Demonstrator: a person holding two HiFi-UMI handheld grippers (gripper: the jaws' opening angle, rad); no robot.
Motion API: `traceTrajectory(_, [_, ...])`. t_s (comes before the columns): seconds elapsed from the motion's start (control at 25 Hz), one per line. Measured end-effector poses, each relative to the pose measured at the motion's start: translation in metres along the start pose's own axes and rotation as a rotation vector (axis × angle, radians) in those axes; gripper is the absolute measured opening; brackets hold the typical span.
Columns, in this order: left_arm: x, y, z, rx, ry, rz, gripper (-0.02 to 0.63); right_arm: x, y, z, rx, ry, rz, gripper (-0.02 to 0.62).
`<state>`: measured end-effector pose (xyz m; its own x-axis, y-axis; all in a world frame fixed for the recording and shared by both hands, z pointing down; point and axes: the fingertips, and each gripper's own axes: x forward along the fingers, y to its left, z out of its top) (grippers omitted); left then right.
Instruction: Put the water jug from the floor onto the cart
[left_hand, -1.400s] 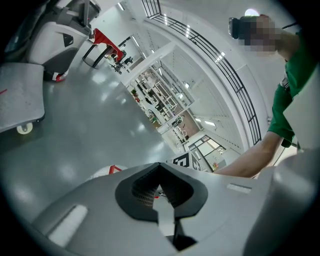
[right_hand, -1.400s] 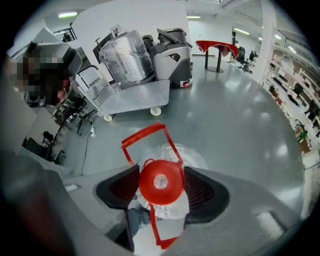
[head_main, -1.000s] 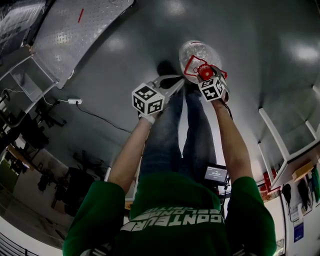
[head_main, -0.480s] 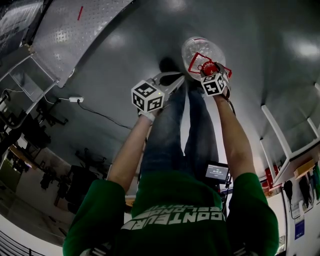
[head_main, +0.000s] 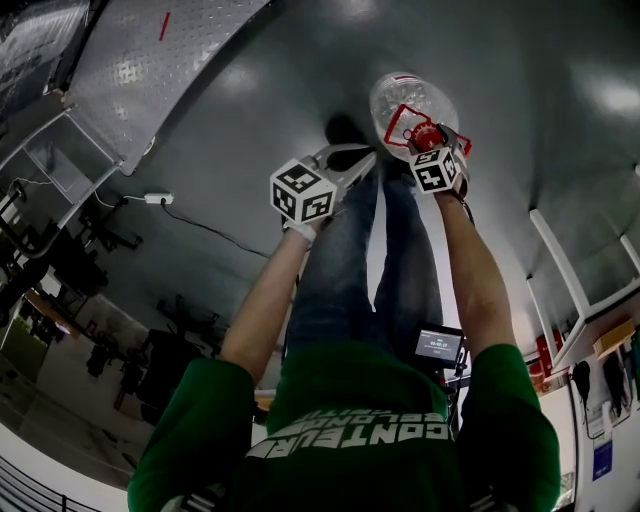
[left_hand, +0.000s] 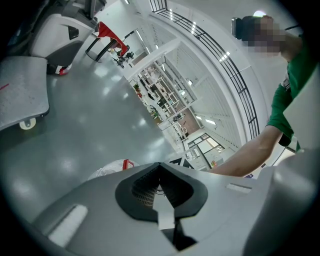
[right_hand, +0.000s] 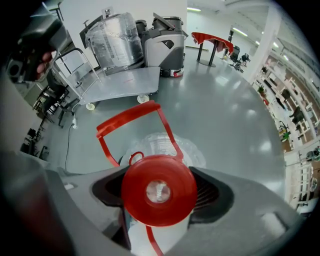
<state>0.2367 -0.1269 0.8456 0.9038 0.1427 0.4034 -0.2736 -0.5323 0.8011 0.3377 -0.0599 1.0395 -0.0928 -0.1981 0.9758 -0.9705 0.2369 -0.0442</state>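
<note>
The lift has begun but the transfer has not. The right claw is closed round the neck of the water jug, just under its red cap, with a jaw pressed against each side. The jug's red carry handle stands up loose above the clear body. From the head view the jug hangs directly below that claw, in front of the person's feet and over the grey floor. I cannot tell from any view whether its base has left the floor. The left claw has its jaws together with nothing between them. It is held beside the jug and apart from it, so it carries no weight. The cart, a low platform cart on castors with a push rail at one end, stands well apart from the jug across open floor, and the near part of its deck looks bare. By my reading the grasp is done. What remains is raising the jug, carrying it over to the cart, setting it upright on the deck and letting go.
</note>
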Motion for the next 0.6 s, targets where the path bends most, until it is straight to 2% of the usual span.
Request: traceTrajectory(0.6, [-0.004, -0.012, -0.008, 0.005, -0.014, 0.015, 0.011, -0.015, -0.012, -0.002, 0.034, -0.007, 0.003, 0.307])
